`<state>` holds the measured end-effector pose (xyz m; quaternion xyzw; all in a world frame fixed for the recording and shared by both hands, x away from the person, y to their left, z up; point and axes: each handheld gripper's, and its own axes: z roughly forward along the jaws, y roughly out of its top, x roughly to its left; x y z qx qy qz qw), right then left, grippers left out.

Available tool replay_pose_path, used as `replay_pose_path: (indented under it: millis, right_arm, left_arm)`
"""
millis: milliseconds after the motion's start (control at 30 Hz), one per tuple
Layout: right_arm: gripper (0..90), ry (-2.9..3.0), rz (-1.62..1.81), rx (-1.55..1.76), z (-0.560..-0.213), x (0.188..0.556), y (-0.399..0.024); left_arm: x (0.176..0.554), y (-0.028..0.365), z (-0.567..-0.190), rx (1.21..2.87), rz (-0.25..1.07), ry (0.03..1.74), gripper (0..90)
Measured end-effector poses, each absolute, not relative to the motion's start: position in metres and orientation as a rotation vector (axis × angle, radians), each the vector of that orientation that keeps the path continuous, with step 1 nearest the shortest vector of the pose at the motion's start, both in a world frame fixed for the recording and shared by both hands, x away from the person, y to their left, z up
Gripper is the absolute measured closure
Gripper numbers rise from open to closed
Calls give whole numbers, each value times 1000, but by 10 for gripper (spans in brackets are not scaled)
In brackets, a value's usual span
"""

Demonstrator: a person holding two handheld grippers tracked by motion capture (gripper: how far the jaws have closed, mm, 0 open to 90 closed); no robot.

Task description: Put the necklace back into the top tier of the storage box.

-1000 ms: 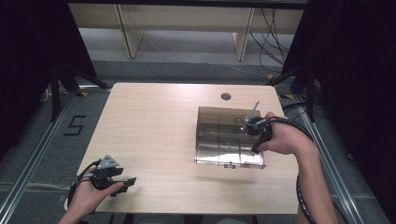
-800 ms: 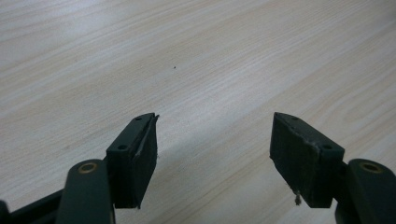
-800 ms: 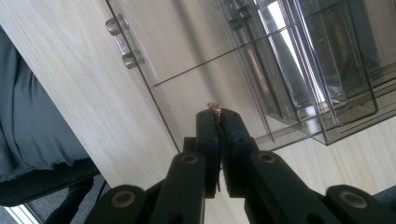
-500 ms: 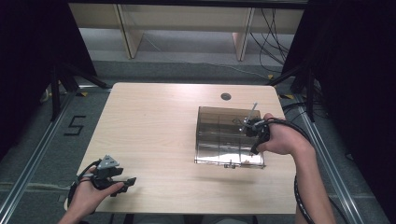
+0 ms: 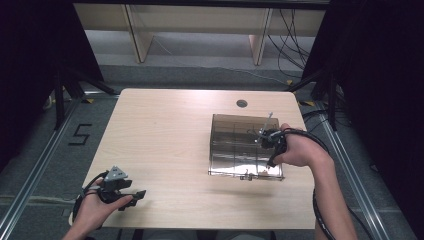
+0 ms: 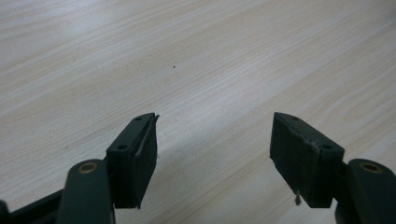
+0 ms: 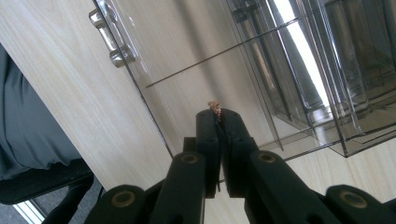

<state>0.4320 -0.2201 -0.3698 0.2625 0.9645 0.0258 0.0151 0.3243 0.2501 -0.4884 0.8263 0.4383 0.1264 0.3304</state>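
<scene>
A small brownish scrap point(image 7: 215, 108) is pinched in the closed right gripper point(image 7: 218, 116) directly above the clear compartment box point(image 5: 235, 132), while the left gripper point(image 6: 212, 154) is held open, well apart.

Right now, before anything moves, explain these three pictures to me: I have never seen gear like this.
A person holds a two-jawed tool in each hand at a wooden table. One picture looks down from above; the other two come from cameras riding on each tool. On the table lies a clear plastic compartment box with a metal latch. The left tool rests near the table's front corner, jaws wide apart, holding nothing. The right tool hovers over the box, jaws shut on a tiny brownish piece, too small to identify.
</scene>
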Motion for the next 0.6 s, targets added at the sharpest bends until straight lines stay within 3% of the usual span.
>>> replay_pose_path:
  millis: [600]
  right_arm:
    - [874,3017,0,853,-386,437,-222]
  left_arm:
    - [324,250,-489,2154,331,1151,319]
